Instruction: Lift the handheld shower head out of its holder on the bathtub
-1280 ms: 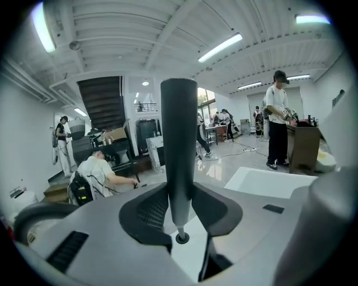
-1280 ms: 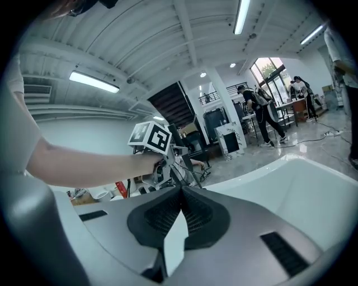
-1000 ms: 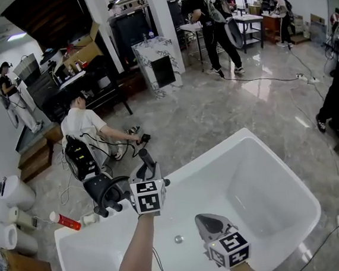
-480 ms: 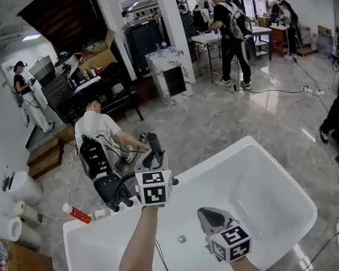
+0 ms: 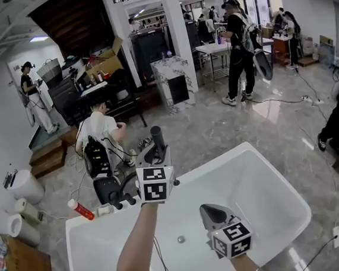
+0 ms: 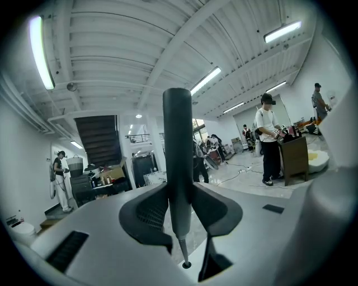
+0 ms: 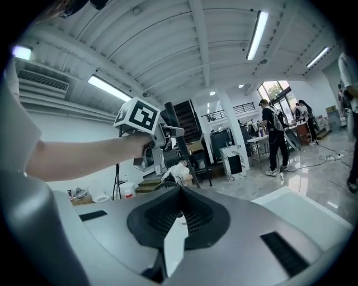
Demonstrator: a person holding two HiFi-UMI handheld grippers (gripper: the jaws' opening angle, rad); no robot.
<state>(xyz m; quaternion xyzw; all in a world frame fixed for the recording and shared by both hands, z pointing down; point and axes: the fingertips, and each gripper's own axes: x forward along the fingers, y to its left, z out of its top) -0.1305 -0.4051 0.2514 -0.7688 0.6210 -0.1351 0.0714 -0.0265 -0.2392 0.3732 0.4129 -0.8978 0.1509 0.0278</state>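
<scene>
The left gripper has risen since a second ago, carrying the dark shower head upright, clear of its holder on the bathtub rim. Its own view shows the jaws pinching the handle. The right gripper view shows jaws pressed together, empty.

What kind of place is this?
Probably an open workshop or lab hall, not a bathroom: the white bathtub stands on a polished floor, with a work table, a cardboard box and a standing person behind.
</scene>
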